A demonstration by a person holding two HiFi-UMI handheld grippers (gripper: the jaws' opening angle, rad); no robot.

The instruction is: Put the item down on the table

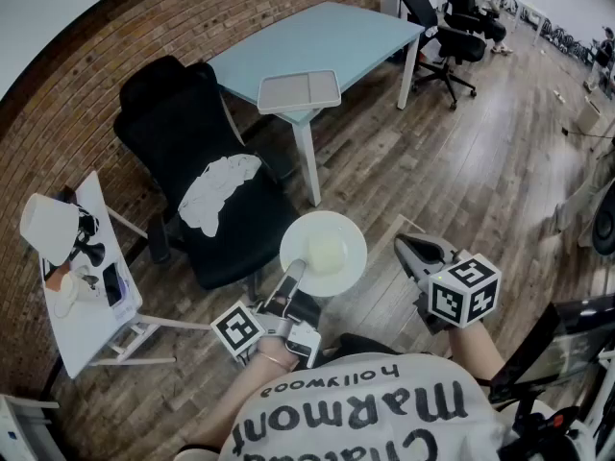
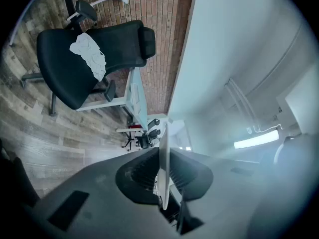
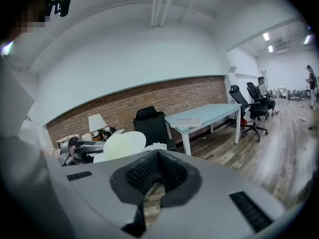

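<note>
A round white plate (image 1: 323, 254) hangs above the wooden floor in front of me, with my left gripper (image 1: 293, 279) shut on its near rim. In the left gripper view the plate (image 2: 163, 138) shows edge-on, pinched between the two black pads of the left gripper (image 2: 163, 176). To its right, my right gripper (image 1: 407, 248) is shut with nothing in it; the tips of the right gripper (image 3: 157, 156) meet in its own view. From there the plate (image 3: 123, 145) appears at the left. The light blue table (image 1: 317, 36) stands farther ahead.
A grey tray (image 1: 299, 92) lies at the blue table's near corner. A black office chair (image 1: 173, 133) with a white cloth (image 1: 219, 188) on its seat stands left of the plate. A small white side table (image 1: 86, 325) with a lamp (image 1: 50, 227) is at far left. More office chairs (image 1: 444, 27) stand beyond.
</note>
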